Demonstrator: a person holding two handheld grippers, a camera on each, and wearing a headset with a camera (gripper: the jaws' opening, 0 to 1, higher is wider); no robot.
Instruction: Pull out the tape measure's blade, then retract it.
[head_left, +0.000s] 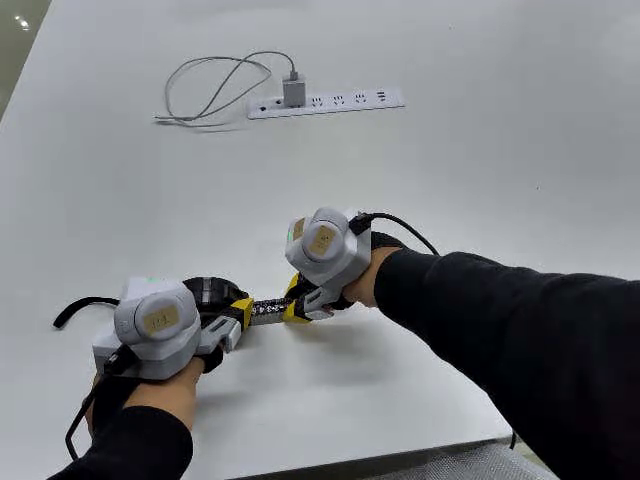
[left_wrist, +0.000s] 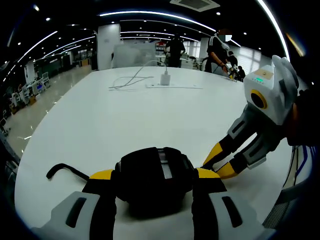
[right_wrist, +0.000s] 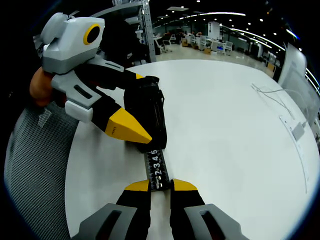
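Near row, from the left. A black strap (head_left: 82, 306) lies looped on the white table (head_left: 500, 180) at the far left, running from the tape measure. I have the left gripper (left_wrist: 155, 175) low over the table, and its two yellow-tipped jaws are closed against either side of the black tape measure (left_wrist: 150, 192). The case sits squarely between them, resting on the table near my edge.

A short length of blade (right_wrist: 155, 165) runs out of the case to the right and lies flat on the surface. In the right gripper view its printed numerals read 2 to 5. The right gripper (right_wrist: 160, 186) comes next. Its jaws are drawn close together, with the free end of the blade pinched between the yellow tips (the hook itself is hidden by the tips, so I cannot confirm how it sits). In the head view this gripper is tilted down toward the table, and the two grippers' tips are near each other with only the exposed blade between them. My dark sleeve (head_left: 520, 330) leads off to the right.

Far row, from the left. A grey cable (head_left: 210, 85) is coiled loosely and ends at a charger (head_left: 293, 92). The charger is plugged into a white power strip (head_left: 330, 102), well apart from the work.
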